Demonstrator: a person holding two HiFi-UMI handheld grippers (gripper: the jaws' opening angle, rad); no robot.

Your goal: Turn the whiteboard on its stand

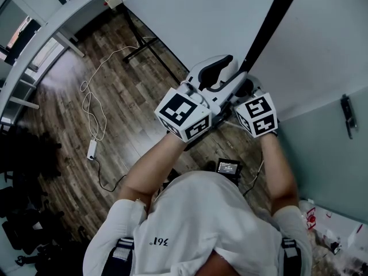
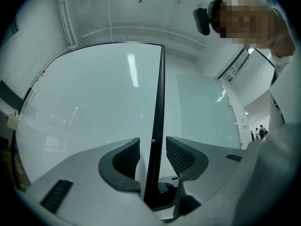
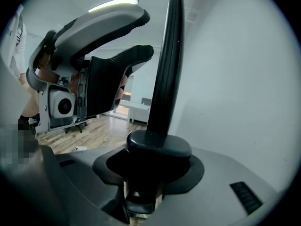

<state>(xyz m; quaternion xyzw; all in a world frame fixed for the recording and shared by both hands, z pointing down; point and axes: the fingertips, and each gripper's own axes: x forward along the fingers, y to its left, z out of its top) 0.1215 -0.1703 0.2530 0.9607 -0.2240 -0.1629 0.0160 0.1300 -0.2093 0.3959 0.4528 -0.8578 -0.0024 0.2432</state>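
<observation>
The whiteboard [image 1: 195, 16] stands edge-on in front of me, its black frame edge [image 1: 267, 25] running up between both grippers. My left gripper [image 1: 225, 73] straddles that frame edge [image 2: 159, 93] from below; it is open, and a gap shows beside one pad [image 3: 117, 79] in the right gripper view. My right gripper [image 1: 244, 91] is lower on the same edge. A black round knob [image 3: 157, 147] on the frame [image 3: 167, 69] sits between its jaws, which stand open around it. That knob [image 2: 162, 189] also shows low in the left gripper view.
The stand's black legs [image 1: 146, 48] cross the wood floor, where a white cable and power strip [image 1: 92, 149] lie. A desk [image 1: 52, 33] stands at the far left. A small lit device [image 1: 228, 167] sits near my feet. A grey-green panel with a black handle [image 1: 347, 115] is at the right.
</observation>
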